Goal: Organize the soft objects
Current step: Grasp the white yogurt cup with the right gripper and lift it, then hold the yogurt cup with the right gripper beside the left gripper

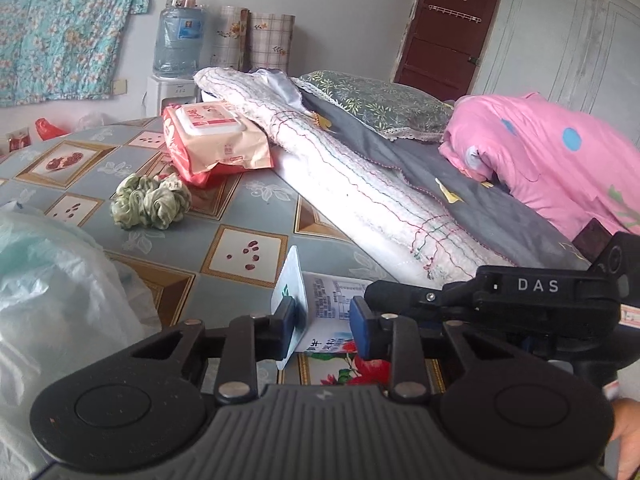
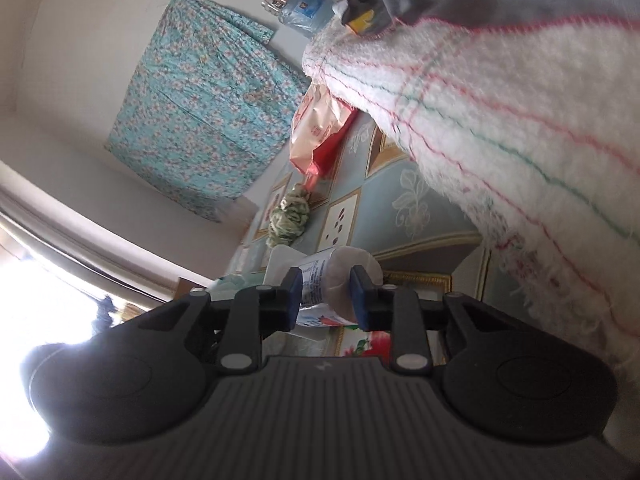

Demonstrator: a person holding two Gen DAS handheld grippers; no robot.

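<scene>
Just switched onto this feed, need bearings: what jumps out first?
Both grippers meet on one white printed tissue pack on the patterned table: the left gripper at its flat end, the right gripper around its rounded end. Behind lie a crumpled green cloth and a pink quilt, far right.

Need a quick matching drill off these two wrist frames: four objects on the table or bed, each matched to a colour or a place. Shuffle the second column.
1. wipes pack
2. scrunched cloth
3. quilt
4. tissue pack

A. between both grippers' fingers
B. pink with blue dots
C. green and white, alone on the tablecloth
D. red and peach, leaning on the white blanket

Pairs: 1-D, 2-C, 3-B, 4-A
</scene>
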